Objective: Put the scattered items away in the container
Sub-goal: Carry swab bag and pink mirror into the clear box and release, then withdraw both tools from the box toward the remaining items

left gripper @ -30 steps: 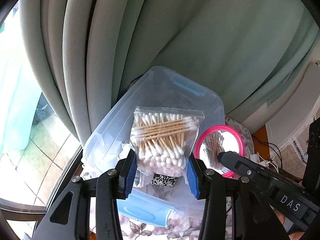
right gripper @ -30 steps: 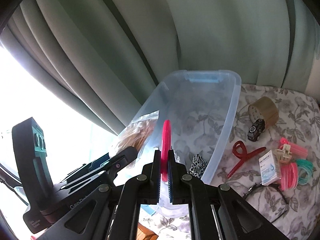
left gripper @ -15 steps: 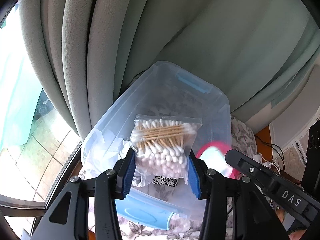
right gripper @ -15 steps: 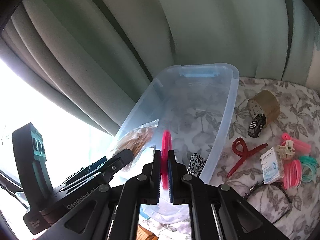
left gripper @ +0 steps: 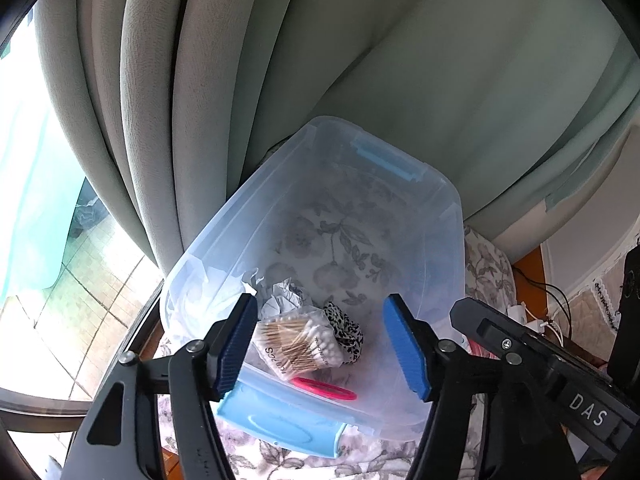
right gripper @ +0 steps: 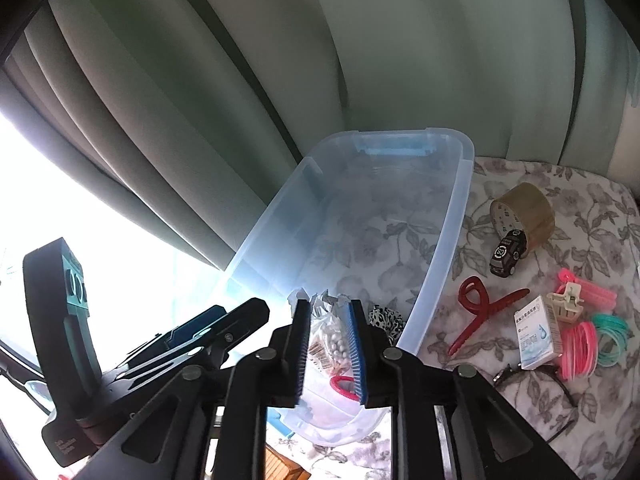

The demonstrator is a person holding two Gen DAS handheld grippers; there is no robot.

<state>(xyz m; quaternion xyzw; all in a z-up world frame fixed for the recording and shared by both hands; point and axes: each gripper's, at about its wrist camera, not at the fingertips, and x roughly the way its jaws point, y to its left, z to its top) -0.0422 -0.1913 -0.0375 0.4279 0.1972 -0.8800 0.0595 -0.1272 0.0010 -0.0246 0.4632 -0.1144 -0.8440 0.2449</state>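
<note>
Both tools hang open and empty over the bin (right gripper: 448, 216). The remaining clutter, starting with the red hair claw (right gripper: 482, 312), lies at two o'clock of the right tool (right gripper: 330, 344), its long axis pointing up-right. The left tool (left gripper: 320, 344) is farther away.

Left tongs (left gripper: 320, 344) gape wide, blue pads well apart, gripping nothing; right tongs (right gripper: 330, 350) stand parted more narrowly — also empty — just beside the left.

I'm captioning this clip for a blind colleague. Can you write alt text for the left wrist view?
The left gripper hangs open above a clear plastic bin holding a bag of cotton swabs, a spotted scrunchie, crumpled paper and a pink mirror. Grey-green curtains hang behind.
</note>
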